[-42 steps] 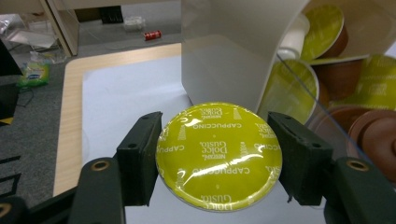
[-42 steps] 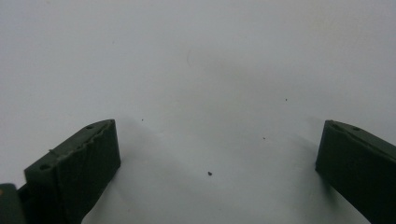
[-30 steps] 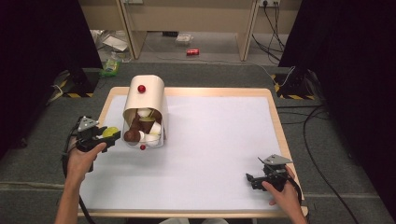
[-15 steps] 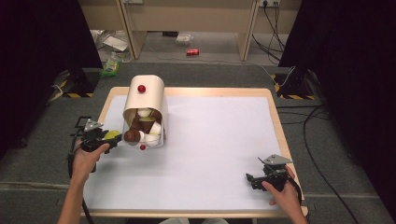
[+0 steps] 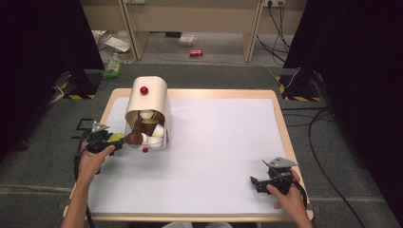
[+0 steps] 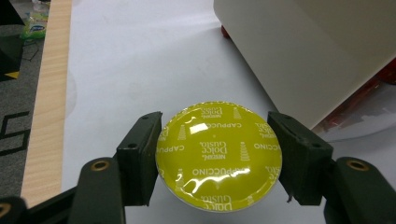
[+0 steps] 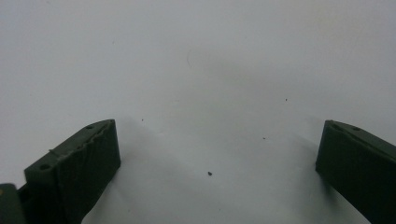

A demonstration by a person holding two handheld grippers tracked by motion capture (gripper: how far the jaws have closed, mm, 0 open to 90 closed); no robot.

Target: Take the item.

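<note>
At nine o'clock on the white-topped wooden table, the person's left hand reaches forward with the left gripper, jaws pinching a round yellow-green foil-lidded coffee capsule by its rim. Just beside it, toward ten o'clock, stands a smooth cream curved-hood capsule dispenser with a red knob, holding brown and white capsules. At five o'clock the right hand rests the right gripper, jaws spread wide over bare matte tabletop.
</note>
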